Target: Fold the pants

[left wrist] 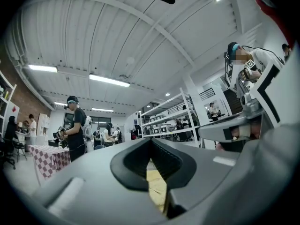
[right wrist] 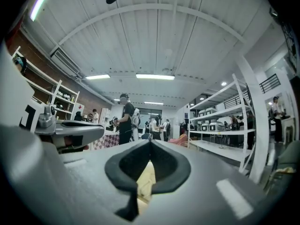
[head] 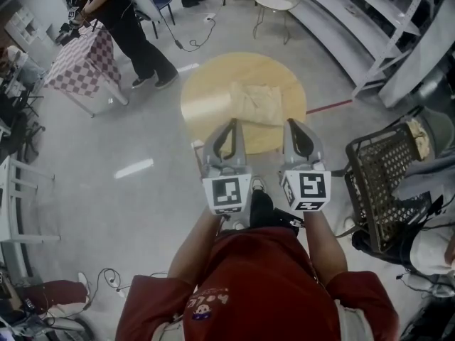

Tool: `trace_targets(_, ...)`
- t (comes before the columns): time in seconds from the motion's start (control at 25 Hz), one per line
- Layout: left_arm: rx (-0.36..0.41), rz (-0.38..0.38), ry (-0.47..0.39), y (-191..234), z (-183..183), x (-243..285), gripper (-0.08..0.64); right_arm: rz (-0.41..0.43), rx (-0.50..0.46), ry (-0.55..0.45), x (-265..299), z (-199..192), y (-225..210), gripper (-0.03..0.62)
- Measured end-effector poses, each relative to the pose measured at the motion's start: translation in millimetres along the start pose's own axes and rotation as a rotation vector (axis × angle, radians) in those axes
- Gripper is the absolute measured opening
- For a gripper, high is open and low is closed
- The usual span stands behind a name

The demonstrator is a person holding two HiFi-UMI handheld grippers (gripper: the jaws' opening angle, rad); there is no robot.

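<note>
Both closed, left tool [head: 232, 125] and right tool [head: 293, 124] show square markers [head: 229, 191].

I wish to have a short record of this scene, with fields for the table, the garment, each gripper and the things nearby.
Table: round light wooden table
Garment: beige pants, a compact folded bundle on the table, right of its middle in the head view
Left: left gripper, jaws together, empty, not touching the pants
Right: right gripper, jaws together, empty
Nearby: black wire basket at right; red-and-white checkered table at far left
</note>
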State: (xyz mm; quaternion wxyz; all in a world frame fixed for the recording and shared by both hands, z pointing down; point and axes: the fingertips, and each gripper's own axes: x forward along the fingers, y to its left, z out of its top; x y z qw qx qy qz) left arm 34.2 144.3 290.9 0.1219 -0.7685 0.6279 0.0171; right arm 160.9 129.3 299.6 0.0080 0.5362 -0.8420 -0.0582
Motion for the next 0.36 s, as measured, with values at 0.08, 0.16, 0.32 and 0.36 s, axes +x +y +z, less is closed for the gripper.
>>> trace_targets(0.08,-0.002,0.0,-0.003,-1.1,1.6,-0.6,0.006,0.003,-0.002,0.001,-1.0,0.1,-0.4,0.0)
trace_targets(0.16,-0.003,0.001,-0.005,-1.3,2.3,-1.2,0.006,0.002,0.0,0.0,-1.2,0.5,-0.9,0.0)
trace_targets(0.32,-0.01,0.005,-0.002,2.2,0.6,-0.1,0.006,-0.002,0.001,-0.004,1.1,2.7,-0.8,0.0)
trace_targets(0.36,-0.01,0.006,0.0,3.2,0.1,0.4,0.006,-0.002,-0.001,-0.004,1.9,3.3,-0.7,0.0)
